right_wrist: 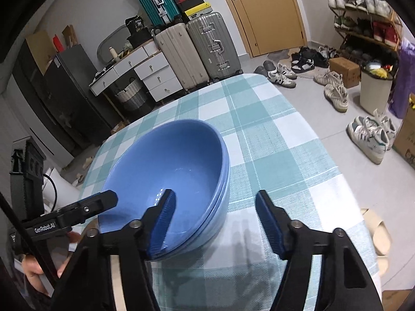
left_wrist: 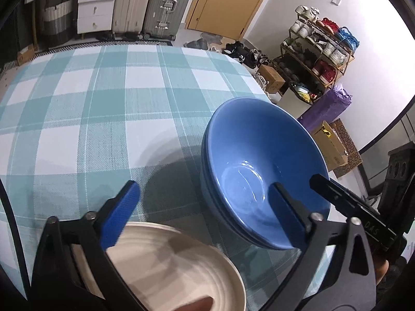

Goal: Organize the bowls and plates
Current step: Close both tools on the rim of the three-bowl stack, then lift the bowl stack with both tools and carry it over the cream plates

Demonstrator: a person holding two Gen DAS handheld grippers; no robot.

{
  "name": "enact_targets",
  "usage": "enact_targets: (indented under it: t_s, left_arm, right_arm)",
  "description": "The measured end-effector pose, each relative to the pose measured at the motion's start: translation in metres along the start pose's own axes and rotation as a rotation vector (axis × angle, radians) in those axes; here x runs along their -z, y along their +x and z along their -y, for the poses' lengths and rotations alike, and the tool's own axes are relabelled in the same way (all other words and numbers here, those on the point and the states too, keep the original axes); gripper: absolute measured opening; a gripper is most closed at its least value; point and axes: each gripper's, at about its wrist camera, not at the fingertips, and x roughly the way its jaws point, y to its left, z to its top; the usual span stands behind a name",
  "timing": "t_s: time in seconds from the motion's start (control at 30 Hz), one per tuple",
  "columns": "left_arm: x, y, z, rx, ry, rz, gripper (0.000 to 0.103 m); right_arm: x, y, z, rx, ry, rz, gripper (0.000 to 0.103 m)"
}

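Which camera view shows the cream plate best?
The left wrist view shows it best: the cream plate lies large at the bottom, ridged rings visible, beside the blue bowls. The right wrist view shows only a thin sliver of it behind the gripper.

Place: my home, a lived-in entry room.
Landmark: my checked-cloth table.
Beyond it: suitcases, wooden door.
Right of it: shoe rack.

Bench w/ teal-white check cloth. Rear wall: wooden door, hard-shell suitcases, white drawer unit. Shoe rack at right side; loose shoes on grey tile floor. Walls white.
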Motion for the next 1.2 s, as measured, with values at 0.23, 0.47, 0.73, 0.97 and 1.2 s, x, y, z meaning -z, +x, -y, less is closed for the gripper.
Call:
enact_targets:
  t_s: [0.23,0.47,0.73,0.97,1.2]
  left_arm:
    - [-0.001,0.012,0.005,0.04,0.006,-0.024,0.06]
    - [0.0,0.017,0.013,0.055,0.027,-0.03,0.034]
    - [0.0,0.015,0.021,0.018,0.072,-0.016,0.034]
    - [0.0,0.011,0.023,0.009,0.086,-0.009,0.034]
    - [0.001,-0.001,0.031,0.011,0.101,0.007,0.034]
  right_arm:
    - [0.002,0.008,0.0,-0.05,0.016,-0.023,0.04]
    - [0.002,0.009,-0.004,-0.042,0.009,-0.019,0.036]
    - [0.003,0.008,-0.003,-0.042,0.019,-0.02,0.034]
    - [0.003,0.006,-0.002,-0.028,0.016,-0.02,0.034]
    - [0.004,-0.008,-0.003,-0.016,0.009,-0.002,0.034]
